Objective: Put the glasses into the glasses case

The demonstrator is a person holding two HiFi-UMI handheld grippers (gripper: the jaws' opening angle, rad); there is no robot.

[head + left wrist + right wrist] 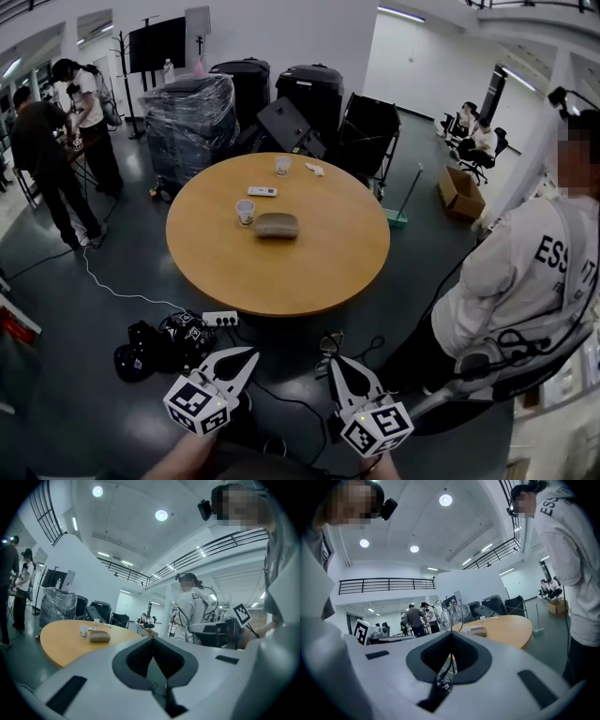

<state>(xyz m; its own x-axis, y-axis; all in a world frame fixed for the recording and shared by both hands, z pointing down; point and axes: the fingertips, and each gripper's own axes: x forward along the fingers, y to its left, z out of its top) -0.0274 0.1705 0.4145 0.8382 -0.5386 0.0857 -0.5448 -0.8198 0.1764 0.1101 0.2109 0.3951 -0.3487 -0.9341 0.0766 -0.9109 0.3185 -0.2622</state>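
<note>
The grey-brown glasses case [277,225] lies shut near the middle of the round wooden table [319,272], far ahead of both grippers. It also shows in the left gripper view as the case [99,636] and in the right gripper view as the case [478,631]. My right gripper [334,361] is low at the bottom of the head view, shut on the thin-framed glasses [330,343]. The lenses [452,616] stick up past its fingertips. My left gripper [253,353] is beside it, shut with nothing in it, and its jaws meet at the tip [152,639].
On the table stand a paper cup [246,212], a remote [262,191] and a second cup [282,165]. A person in a white shirt [525,272] stands at the right. A power strip [220,319], black bags [159,347] and cables lie on the floor before the table.
</note>
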